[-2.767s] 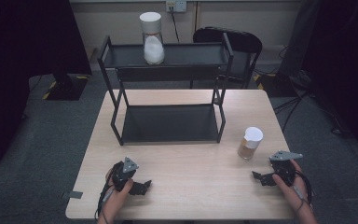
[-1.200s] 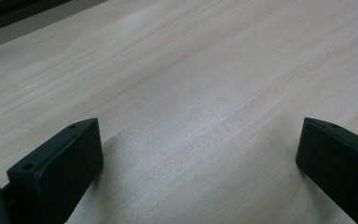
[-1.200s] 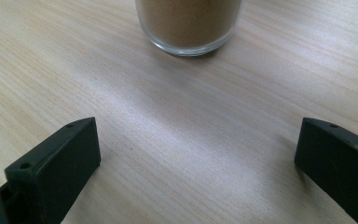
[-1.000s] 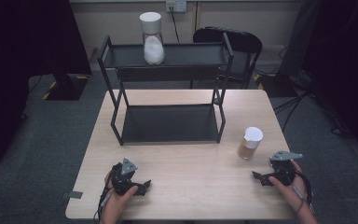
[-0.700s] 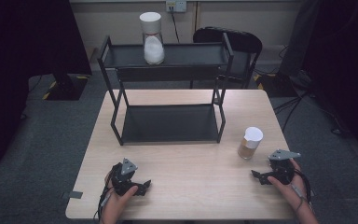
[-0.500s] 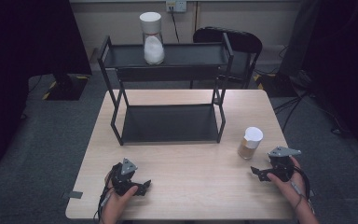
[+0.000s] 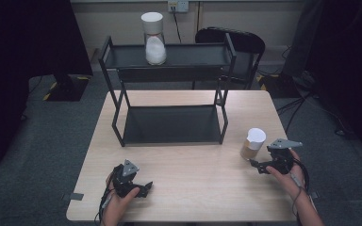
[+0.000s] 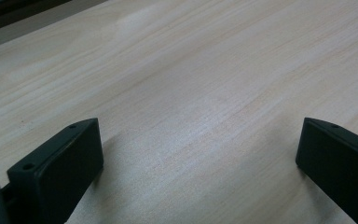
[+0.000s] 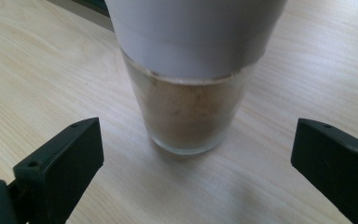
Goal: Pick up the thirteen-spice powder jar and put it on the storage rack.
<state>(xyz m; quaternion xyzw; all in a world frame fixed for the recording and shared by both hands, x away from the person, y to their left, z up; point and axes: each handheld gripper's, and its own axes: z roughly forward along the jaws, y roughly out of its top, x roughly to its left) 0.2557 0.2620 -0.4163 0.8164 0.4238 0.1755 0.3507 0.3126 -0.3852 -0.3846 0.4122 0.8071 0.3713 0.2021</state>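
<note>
A glass jar of brown powder with a white lid (image 7: 253, 143) stands on the wooden table (image 7: 193, 188) at the right. My right gripper (image 7: 256, 163) sits just in front of it, open, its jaws spread wide on either side of the jar (image 9: 193, 88) without touching it. My left gripper (image 7: 143, 187) rests low over the table near the front left edge, open, with bare wood between its jaws. A second jar, holding white powder under a white lid (image 7: 154, 40), stands on the top shelf of the black metal rack (image 7: 169, 70).
The rack's lower shelf (image 7: 172, 125) lies bare at the table's middle back. A black chair (image 7: 238, 44) stands behind the table. Cables trail on the grey floor at the right.
My right gripper has edged a little left and forward toward the brown-powder jar. The left gripper has stayed put.
</note>
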